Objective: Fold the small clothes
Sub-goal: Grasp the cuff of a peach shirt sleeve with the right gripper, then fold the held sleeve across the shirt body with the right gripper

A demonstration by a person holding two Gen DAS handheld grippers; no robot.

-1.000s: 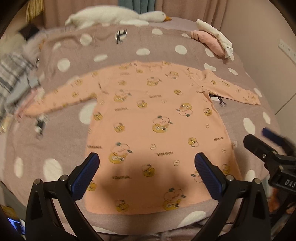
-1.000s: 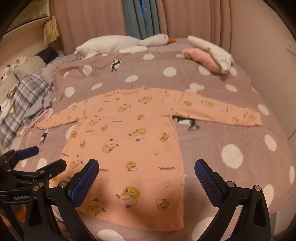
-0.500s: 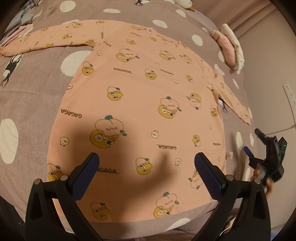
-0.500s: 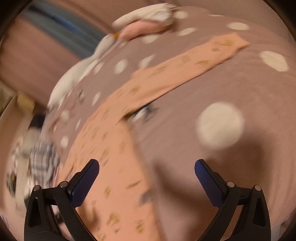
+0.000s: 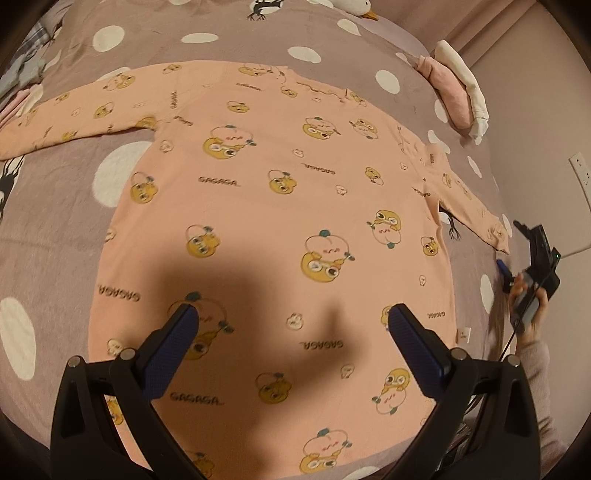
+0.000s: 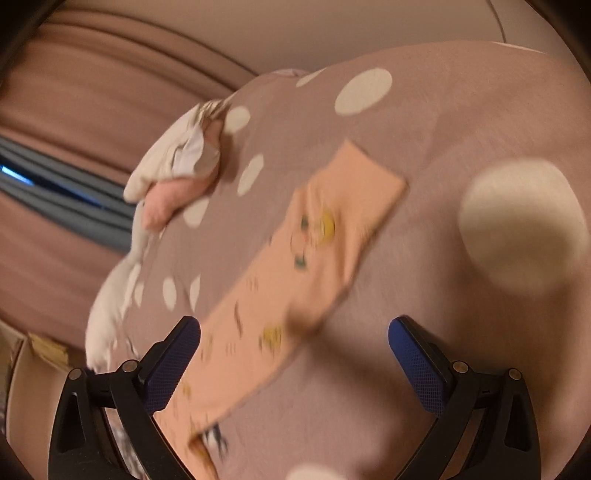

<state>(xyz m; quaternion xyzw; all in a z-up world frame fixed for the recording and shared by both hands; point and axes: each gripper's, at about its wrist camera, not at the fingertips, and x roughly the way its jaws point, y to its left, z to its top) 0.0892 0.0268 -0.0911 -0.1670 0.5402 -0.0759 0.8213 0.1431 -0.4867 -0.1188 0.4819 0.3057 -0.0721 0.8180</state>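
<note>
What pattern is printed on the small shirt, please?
Yellow cartoon ducks and "GAGAGA" lettering on the peach shirt, clearest in the left wrist view.

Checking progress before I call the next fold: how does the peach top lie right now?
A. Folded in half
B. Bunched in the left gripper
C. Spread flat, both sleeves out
C: the peach top lies flat on the dotted bedspread, sleeves out to both sides, no fold made.

Item count, bed surface

One peach printed top (image 5: 280, 206), one folded pink-and-white bundle (image 5: 458, 92), one plush goose (image 5: 354, 5) and two grippers (image 5: 291, 325) (image 6: 293, 332) are recorded.
</note>
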